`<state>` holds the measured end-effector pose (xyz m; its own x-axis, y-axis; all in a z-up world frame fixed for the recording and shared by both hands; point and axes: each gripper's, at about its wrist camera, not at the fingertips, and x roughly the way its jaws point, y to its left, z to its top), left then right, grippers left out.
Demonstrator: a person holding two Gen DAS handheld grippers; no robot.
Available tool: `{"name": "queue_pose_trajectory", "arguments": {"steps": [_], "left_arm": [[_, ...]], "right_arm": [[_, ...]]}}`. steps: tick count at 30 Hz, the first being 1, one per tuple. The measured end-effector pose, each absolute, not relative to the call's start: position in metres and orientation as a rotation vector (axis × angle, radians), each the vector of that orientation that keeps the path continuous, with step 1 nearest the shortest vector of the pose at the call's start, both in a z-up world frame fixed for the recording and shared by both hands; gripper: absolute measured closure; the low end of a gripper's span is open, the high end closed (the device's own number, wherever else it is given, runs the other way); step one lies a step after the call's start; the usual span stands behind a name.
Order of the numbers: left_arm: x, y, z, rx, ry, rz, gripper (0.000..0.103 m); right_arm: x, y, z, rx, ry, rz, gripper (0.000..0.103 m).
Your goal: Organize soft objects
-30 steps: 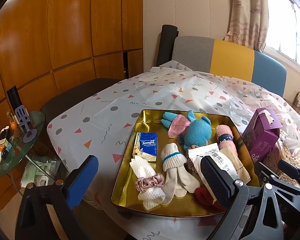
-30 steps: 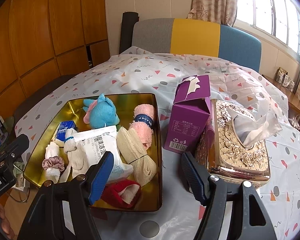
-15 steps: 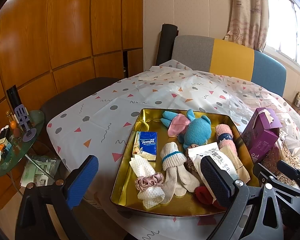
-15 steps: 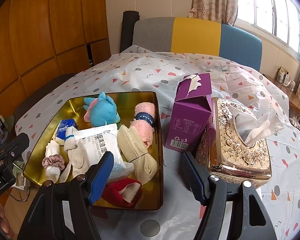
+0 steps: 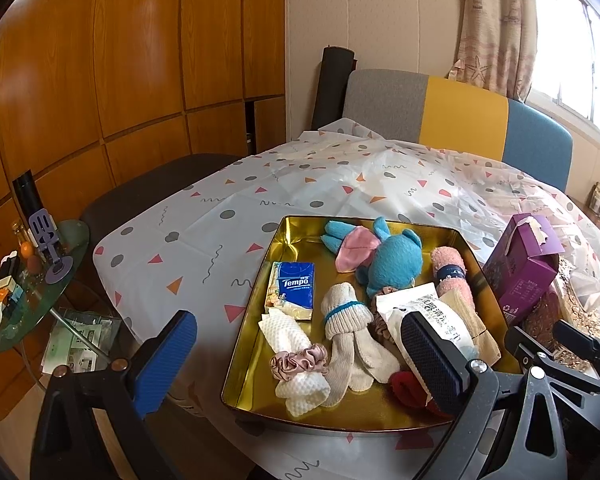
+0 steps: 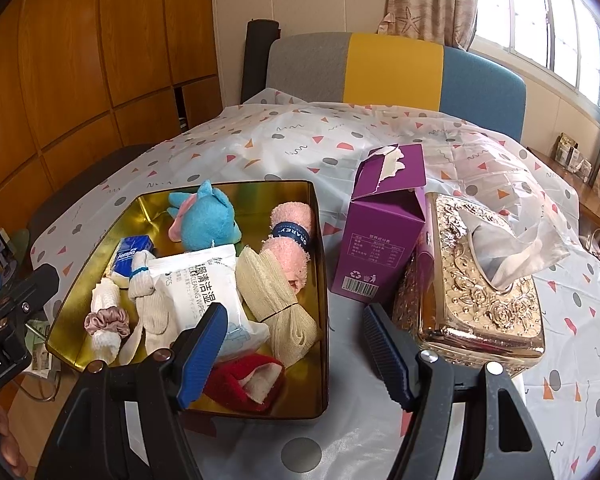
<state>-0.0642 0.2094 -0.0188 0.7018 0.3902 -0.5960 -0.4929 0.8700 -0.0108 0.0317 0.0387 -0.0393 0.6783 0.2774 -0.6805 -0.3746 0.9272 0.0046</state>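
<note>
**Both grippers wide over the tray**

Left gripper (image 5: pixel 300 354) spread wide, empty; pink scrunchie (image 5: pixel 299 363) and cream socks (image 5: pixel 350 336) lie in gold tray (image 5: pixel 256 344) between its fingers. Right gripper (image 6: pixel 296 344) spread wide, empty; tray's right wall between fingers, wipes pack (image 6: pixel 204 284) just beyond left finger

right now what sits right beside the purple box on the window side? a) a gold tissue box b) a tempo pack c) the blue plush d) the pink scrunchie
a: in the right wrist view the gold tissue box stands against the purple box on the cloth, while the plush, tissue pack and scrunchie all lie in the gold tray on its other side.
</note>
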Motion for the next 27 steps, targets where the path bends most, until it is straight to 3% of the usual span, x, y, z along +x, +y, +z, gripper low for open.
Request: {"name": "queue_pose_trajectory", "arguments": {"steps": [21,27], "left_arm": [[-0.064,0.2092,-0.0178,-0.17,0.615,0.494,0.0],[-0.0619,0.2121,-0.0192,-0.185,0.627,0.472,0.005]], "right_arm": [[0.0319,0.0384,-0.0413,-0.145,0.744,0.365,0.032],[0.0301,0.0367,-0.0393,-0.14,0.728,0.365,0.032]]}}
